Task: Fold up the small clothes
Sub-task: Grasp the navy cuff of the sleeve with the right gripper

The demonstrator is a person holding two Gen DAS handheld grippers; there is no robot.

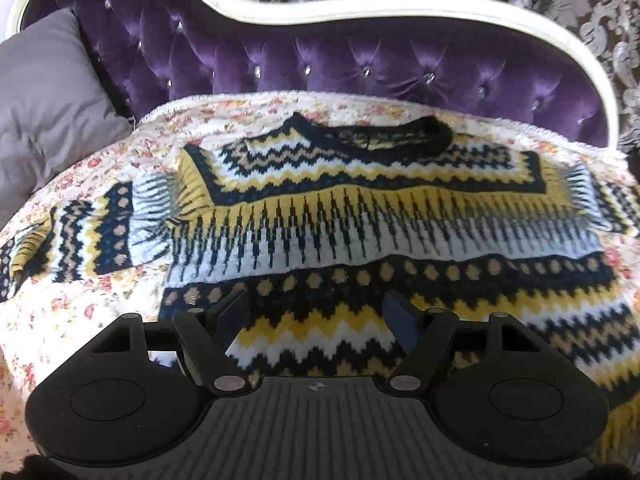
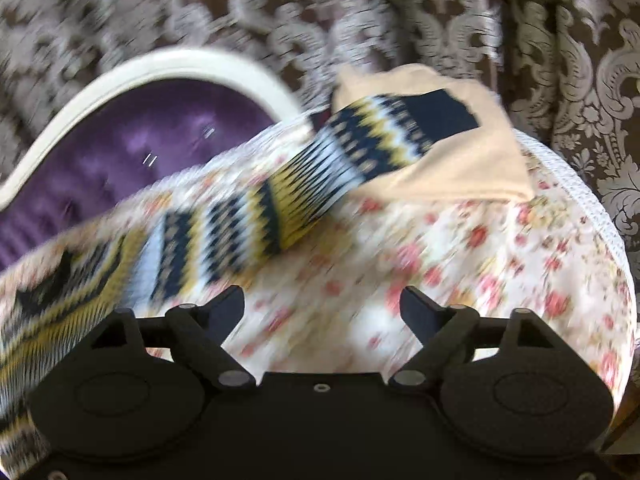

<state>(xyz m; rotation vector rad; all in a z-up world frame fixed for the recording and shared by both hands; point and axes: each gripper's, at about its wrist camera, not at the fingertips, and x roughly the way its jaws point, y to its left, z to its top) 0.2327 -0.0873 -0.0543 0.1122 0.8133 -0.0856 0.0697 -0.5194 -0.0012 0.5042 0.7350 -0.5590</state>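
Left wrist view is nice and sharp: the patterned sweater (image 1: pixel 360 208) lies spread flat on the floral bedspread (image 1: pixel 80 312), black collar up top near the purple tufted headboard (image 1: pixel 320 52), one sleeve trailing off to the left by a grey pillow (image 1: pixel 48 92). The left tool (image 1: pixel 316 316) hovers over the hem at lower centre, spread apart, gripping nothing. Right wrist view is smeared, but only it shows the other sleeve (image 2: pixel 360 160) resting on a tan cloth (image 2: pixel 480 160) at upper right. The right tool (image 2: pixel 322 306) is released, over bare bedspread.
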